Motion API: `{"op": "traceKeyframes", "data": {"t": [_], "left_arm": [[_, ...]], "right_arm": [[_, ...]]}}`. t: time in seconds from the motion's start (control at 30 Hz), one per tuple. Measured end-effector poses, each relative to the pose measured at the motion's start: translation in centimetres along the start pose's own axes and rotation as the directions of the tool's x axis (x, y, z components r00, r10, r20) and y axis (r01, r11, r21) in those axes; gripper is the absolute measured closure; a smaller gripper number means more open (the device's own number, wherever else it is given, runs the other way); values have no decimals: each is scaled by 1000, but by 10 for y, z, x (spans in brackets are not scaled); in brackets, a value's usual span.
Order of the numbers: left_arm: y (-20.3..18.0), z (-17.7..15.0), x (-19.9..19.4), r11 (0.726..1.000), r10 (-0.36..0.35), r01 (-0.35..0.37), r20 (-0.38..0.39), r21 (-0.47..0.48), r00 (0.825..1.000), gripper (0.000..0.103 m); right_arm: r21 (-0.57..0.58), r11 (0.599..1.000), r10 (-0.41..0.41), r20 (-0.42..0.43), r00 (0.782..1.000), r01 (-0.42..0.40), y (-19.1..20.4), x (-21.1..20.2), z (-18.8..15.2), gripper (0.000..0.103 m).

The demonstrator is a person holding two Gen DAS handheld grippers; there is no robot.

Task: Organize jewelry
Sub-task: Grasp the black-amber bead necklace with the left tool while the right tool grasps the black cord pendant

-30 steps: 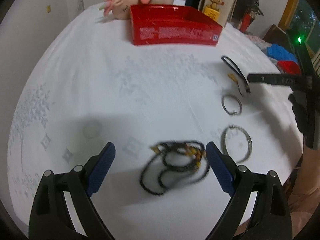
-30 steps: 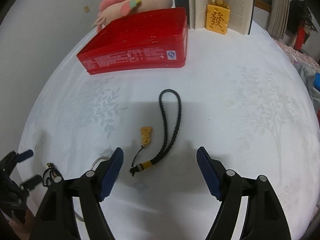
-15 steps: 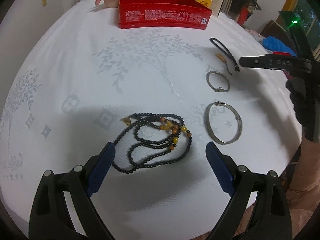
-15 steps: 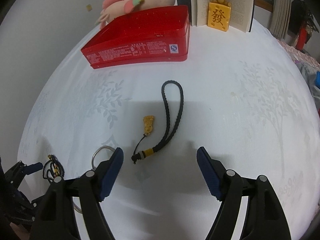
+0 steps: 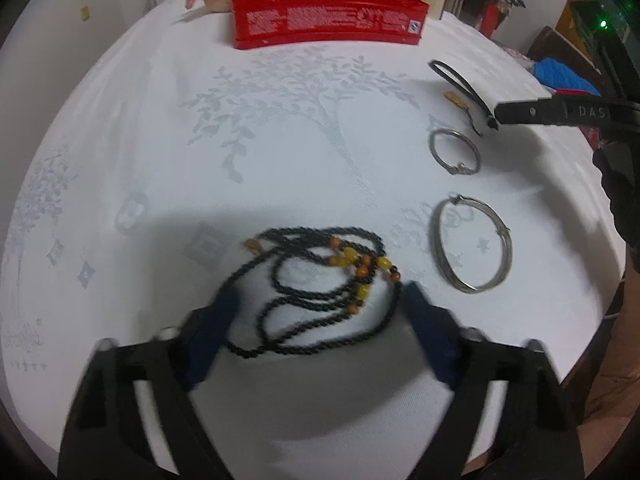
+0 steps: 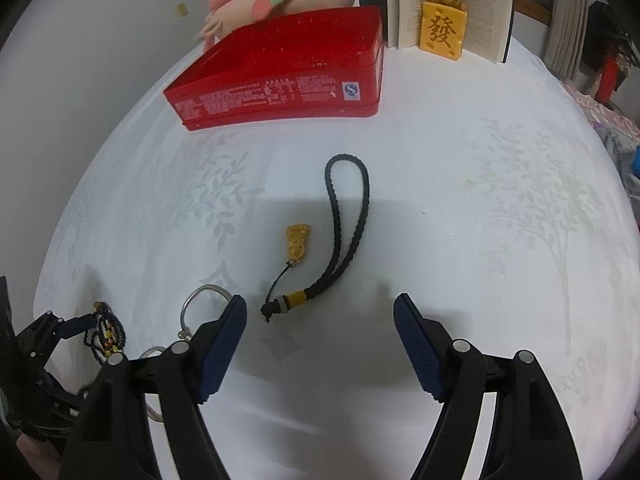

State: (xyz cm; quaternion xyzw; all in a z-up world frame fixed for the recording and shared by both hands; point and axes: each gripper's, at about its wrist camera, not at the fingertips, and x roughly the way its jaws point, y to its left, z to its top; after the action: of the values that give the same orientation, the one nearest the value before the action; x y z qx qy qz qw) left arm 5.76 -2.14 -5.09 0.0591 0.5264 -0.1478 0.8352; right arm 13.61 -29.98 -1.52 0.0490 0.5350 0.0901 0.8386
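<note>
The left gripper point(image 5: 320, 312), jaws spread, straddles the bead necklace point(image 5: 320, 280) for pickup, while the right gripper point(image 6: 320, 320), jaws spread, faces the black strap point(image 6: 344, 232) on the counter point(image 5: 280, 140).

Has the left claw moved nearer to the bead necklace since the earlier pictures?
Yes. The left claw has advanced toward the red box; its fingertips now flank the bead necklace on the table.

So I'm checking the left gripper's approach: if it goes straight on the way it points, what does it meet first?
Most likely the black bead necklace. The open left gripper already has it between its fingertips, with the tablecloth underneath. Depth is unclear, so actual contact cannot be confirmed.
</note>
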Motion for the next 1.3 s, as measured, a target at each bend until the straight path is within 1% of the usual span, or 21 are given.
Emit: {"op": "traceKeyframes", "data": {"t": [0.07, 0.17, 0.2, 0.27, 0.33, 0.43, 0.67, 0.7, 0.8, 0.87, 0.93, 0.97, 1.0, 1.03, 1.17, 1.2, 1.27, 1.3], "left_arm": [[8, 1, -3, 1000, 3, -3, 10, -27, 1000, 54], [15, 2, -4, 999, 4, -3, 21, -43, 1000, 69], [17, 3, -4, 999, 6, -5, 25, -47, 1000, 71], [20, 3, -5, 998, 3, -1, 33, -60, 999, 80], [23, 4, -6, 998, -5, 7, 34, -67, 999, 83], [25, 7, -5, 998, -10, 12, 33, -66, 999, 86], [27, 11, -4, 997, -26, 28, 39, -73, 999, 89], [27, 11, -4, 997, -29, 32, 39, -75, 999, 89], [29, 12, -3, 996, -39, 42, 41, -78, 998, 89], [30, 13, -3, 995, -47, 50, 42, -82, 998, 89], [31, 15, -2, 995, -53, 56, 42, -85, 998, 89], [32, 15, -2, 995, -54, 58, 42, -85, 998, 89], [32, 15, -2, 995, -56, 59, 43, -84, 998, 89], [32, 16, -2, 995, -57, 60, 43, -83, 997, 89], [33, 18, -2, 994, -69, 73, 46, -86, 997, 90], [34, 19, -2, 993, -75, 79, 46, -91, 996, 90], [35, 20, -3, 992, -82, 86, 48, -95, 996, 90], [36, 21, -3, 991, -85, 89, 49, -98, 995, 90]], "right_arm": [[-4, 1000, -1, -8, 1000, 1, 3, 3, 1, 27], [-11, 1000, 2, -12, 1000, -2, 6, 5, 2, 27], [-10, 1000, 6, -13, 1000, -6, 7, 6, 3, 27], [-6, 1000, 15, -16, 1000, -16, 7, 7, 5, 27], [7, 1000, 28, -23, 999, -28, 4, 8, 9, 27], [34, 999, 26, -44, 999, -24, -3, 10, 15, 29], [10, 999, 37, -109, 993, -36, 7, 27, 19, 29], [6, 999, 32, -114, 993, -31, 9, 30, 19, 29], [-13, 1000, -19, -113, 993, 18, 16, 39, 22, 31], [-36, 997, -68, -107, 992, 65, 19, 44, 26, 39], [-53, 993, -109, -96, 989, 104, 22, 45, 28, 60], [-63, 992, -115, -95, 989, 109, 23, 45, 28, 67], [-69, 992, -112, -97, 989, 105, 23, 45, 28, 84], [-68, 993, -101, -100, 990, 95, 23, 45, 27, 89], [-71, 993, -95, -78, 992, 90, 22, 44, 22, 89], [-59, 996, -71, -70, 995, 67, 19, 42, 20, 97], [-50, 998, -33, -60, 998, 30, 14, 36, 17, 98], [-42, 999, -17, -55, 998, 15, 11, 34, 16, 99]]}}
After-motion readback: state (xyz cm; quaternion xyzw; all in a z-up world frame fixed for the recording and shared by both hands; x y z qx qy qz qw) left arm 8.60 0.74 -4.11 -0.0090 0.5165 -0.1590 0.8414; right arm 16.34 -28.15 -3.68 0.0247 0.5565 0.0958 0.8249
